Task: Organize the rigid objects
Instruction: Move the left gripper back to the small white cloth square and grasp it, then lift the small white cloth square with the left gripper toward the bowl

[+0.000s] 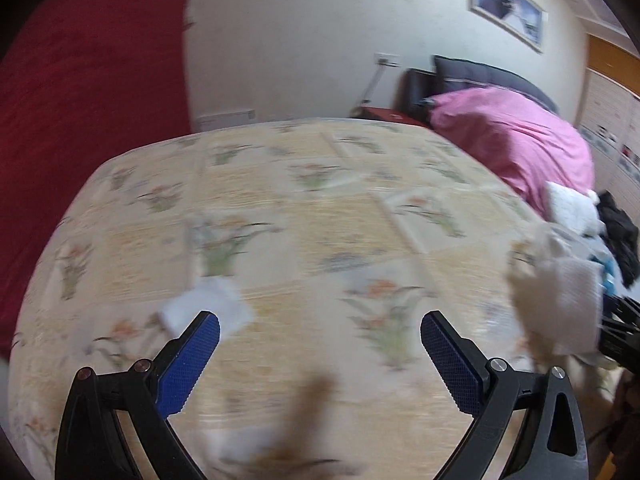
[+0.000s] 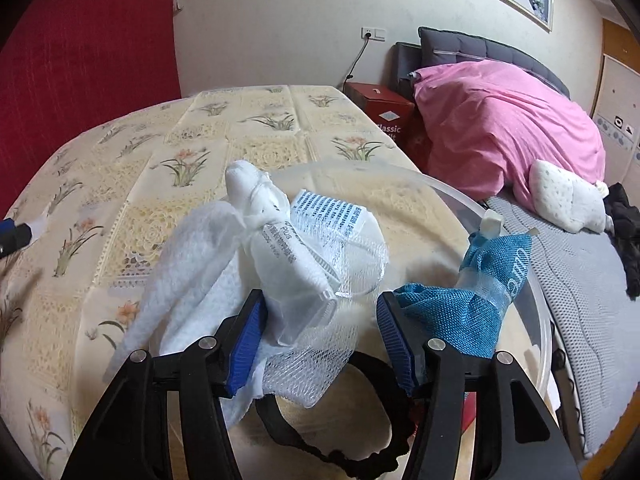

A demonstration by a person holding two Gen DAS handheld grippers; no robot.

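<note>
In the right wrist view, a clear plastic bin [image 2: 472, 196] sits on the floral table. It holds a white mesh bag with a labelled white tube [image 2: 304, 256], a white cloth [image 2: 180, 264], a bottle in blue mesh [image 2: 480, 292] and a black elastic band [image 2: 352, 456]. My right gripper [image 2: 320, 312] is open over the bin, the white mesh bag between its fingers. My left gripper [image 1: 320, 332] is open and empty above the table. A small white packet [image 1: 208, 304] lies by its left fingertip. The left view is blurred.
The table has a floral cloth [image 1: 320, 208]. A red curtain [image 1: 80, 100] hangs at the left. A bed with a pink quilt [image 2: 500, 124] stands to the right, a red box [image 2: 380, 108] beside it. A blurred brown object [image 1: 308, 412] lies near the left gripper.
</note>
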